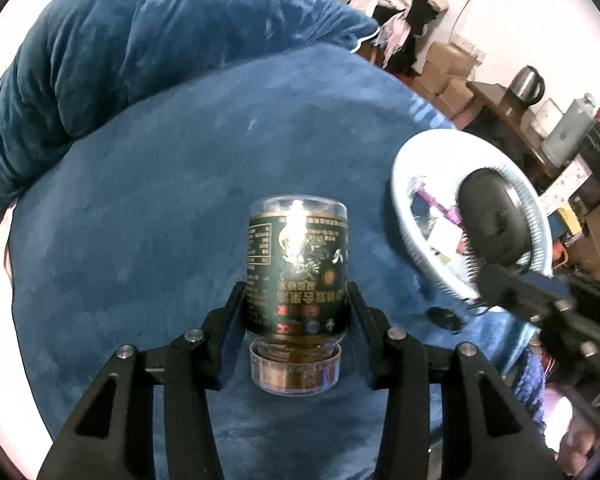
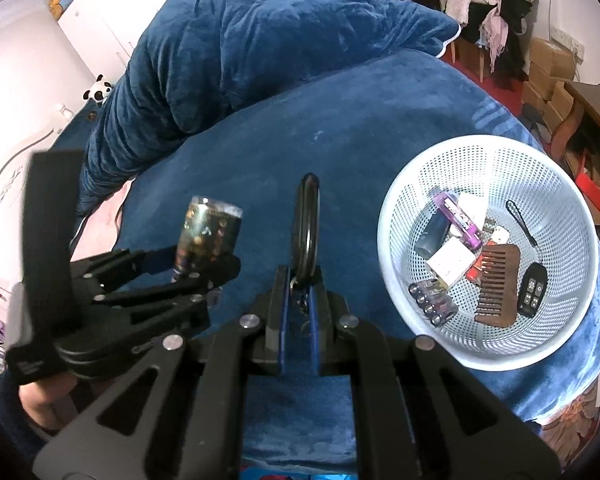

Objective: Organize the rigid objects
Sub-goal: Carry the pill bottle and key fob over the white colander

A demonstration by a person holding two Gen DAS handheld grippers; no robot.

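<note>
My left gripper [image 1: 296, 308] is shut on a clear jar with a dark green label [image 1: 298, 272], held upside down above the blue bed cover, lid toward me. The jar also shows in the right wrist view [image 2: 208, 236], held by the left gripper [image 2: 196, 264]. My right gripper [image 2: 300, 280] is shut on a flat round black disc [image 2: 307, 228], seen edge-on, left of the white perforated basket [image 2: 496, 152]. In the left wrist view the disc [image 1: 490, 216] hangs in front of the basket [image 1: 404, 184], held by the right gripper [image 1: 496, 280].
The basket holds a brown comb [image 2: 498, 288], a car key fob [image 2: 532, 292], batteries [image 2: 432, 304], a purple tube [image 2: 460, 220] and small boxes. A bunched blue duvet [image 2: 240, 60] lies at the back. Boxes, clothes and a wooden table with a kettle [image 1: 526, 84] stand right.
</note>
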